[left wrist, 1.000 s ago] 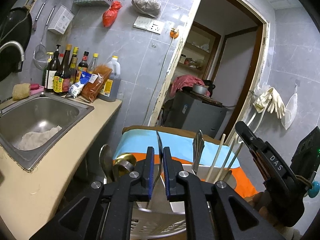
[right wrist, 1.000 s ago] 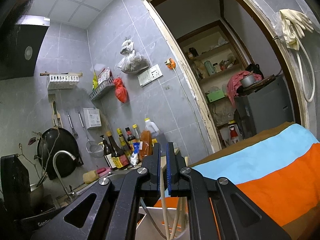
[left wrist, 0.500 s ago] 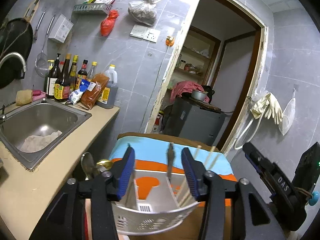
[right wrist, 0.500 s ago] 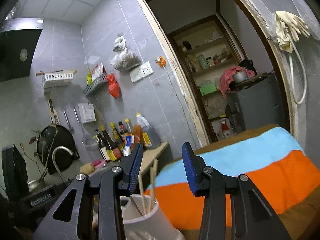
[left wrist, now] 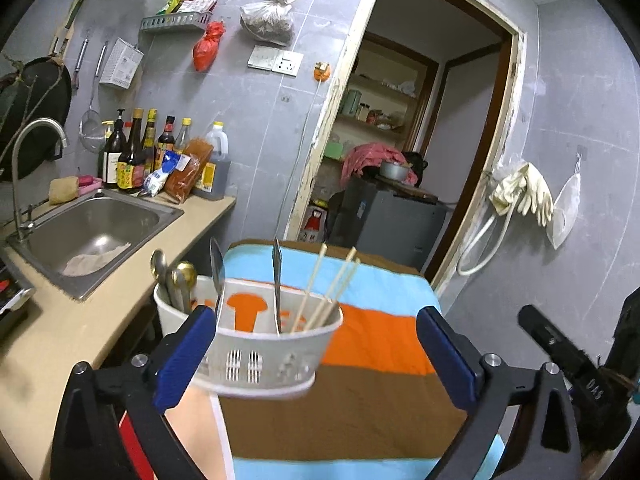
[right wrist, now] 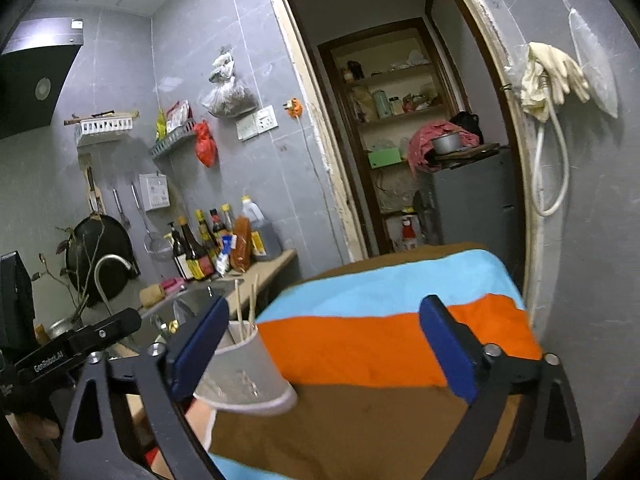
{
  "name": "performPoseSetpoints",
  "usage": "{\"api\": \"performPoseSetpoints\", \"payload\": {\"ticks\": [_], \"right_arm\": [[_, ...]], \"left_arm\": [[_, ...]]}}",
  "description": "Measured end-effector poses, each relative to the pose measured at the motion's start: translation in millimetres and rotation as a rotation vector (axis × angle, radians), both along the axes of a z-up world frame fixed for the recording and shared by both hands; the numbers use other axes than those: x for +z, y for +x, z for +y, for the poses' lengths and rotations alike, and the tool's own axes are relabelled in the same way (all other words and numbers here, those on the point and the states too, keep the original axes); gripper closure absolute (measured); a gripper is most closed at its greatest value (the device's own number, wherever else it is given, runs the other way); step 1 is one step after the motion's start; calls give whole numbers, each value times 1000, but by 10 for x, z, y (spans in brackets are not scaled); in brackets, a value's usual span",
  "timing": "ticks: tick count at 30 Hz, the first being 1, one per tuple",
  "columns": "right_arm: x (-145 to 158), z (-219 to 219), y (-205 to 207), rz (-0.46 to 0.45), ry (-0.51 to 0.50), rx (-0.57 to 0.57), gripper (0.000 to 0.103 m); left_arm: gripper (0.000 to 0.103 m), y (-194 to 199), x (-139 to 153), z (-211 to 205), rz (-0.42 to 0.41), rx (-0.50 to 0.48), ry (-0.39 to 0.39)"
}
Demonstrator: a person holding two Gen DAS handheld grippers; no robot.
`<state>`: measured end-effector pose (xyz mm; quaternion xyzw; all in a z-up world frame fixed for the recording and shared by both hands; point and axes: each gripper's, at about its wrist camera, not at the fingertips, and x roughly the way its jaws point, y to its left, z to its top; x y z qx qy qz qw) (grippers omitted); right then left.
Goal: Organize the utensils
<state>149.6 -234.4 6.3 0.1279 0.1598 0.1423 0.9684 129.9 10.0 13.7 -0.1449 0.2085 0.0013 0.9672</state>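
The striped cloth covers the table, and on its near left part stands the white utensil holder, with chopsticks, a fork and spoons upright inside. The left gripper and the right gripper have just been opening wide and hold nothing (the holder is only in front). I think the placing step is over; next, find any loose utensil.

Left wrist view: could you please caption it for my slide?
Open left claw facing a white utensil basket holding spoons and chopsticks on a striped cloth.
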Motion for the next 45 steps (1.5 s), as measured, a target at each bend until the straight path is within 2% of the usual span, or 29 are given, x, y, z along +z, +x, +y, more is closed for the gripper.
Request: {"api": "performPoseSetpoints", "payload": {"ticks": [2,7,20,32,45], "right_arm": [[71,-108,-122,17,-15,-13,2],[188,-284,-401,30,-55,-41,2],[240,-519,-1042,43,-72,-98,2],[200,-531,-1166,44,-80,-89,2],[203,-496,-1232,49,-84,-79,2]], "left_arm": [[1,-85,27,-45,14,7,17],[1,-331,61,-161,66,31,79],[1,-849,75,-292,60,55,111],[1,-1039,58,-328,46,59,111],[1,-1063,74,-322,40,64,112]]}}
